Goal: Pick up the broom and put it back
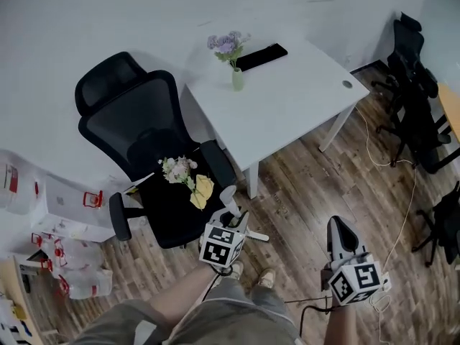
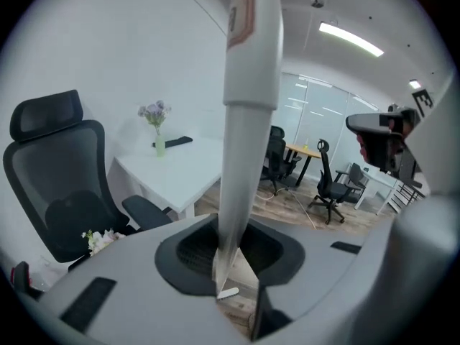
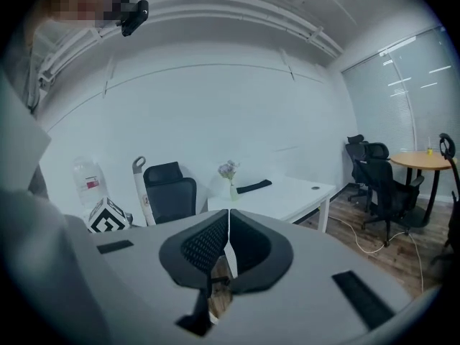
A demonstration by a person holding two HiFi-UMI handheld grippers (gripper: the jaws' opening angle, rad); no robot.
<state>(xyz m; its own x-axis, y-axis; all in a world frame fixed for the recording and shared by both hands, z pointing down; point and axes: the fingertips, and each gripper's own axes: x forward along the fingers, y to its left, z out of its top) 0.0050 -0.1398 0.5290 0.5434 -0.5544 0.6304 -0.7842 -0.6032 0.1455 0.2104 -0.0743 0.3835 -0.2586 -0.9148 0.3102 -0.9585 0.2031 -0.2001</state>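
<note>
The broom's white handle (image 2: 248, 121) rises upright between the jaws of my left gripper (image 2: 231, 249), which is shut on it. From the head view I look down the handle: its top end (image 1: 228, 195) shows just above the left gripper (image 1: 228, 223), in front of the black chair. The broom's head is hidden. In the right gripper view the handle's looped top (image 3: 138, 169) stands beside the left gripper's marker cube (image 3: 108, 218). My right gripper (image 1: 339, 233) hangs over the wooden floor to the right, its jaws (image 3: 228, 244) shut with nothing between them.
A black office chair (image 1: 144, 139) with a bunch of flowers (image 1: 180, 171) on its seat stands close ahead. Behind it is a white table (image 1: 295, 99) with a vase (image 1: 236, 77). More black chairs (image 1: 413, 92) and a cable (image 1: 402, 221) lie right; boxes and bags (image 1: 65, 207) left.
</note>
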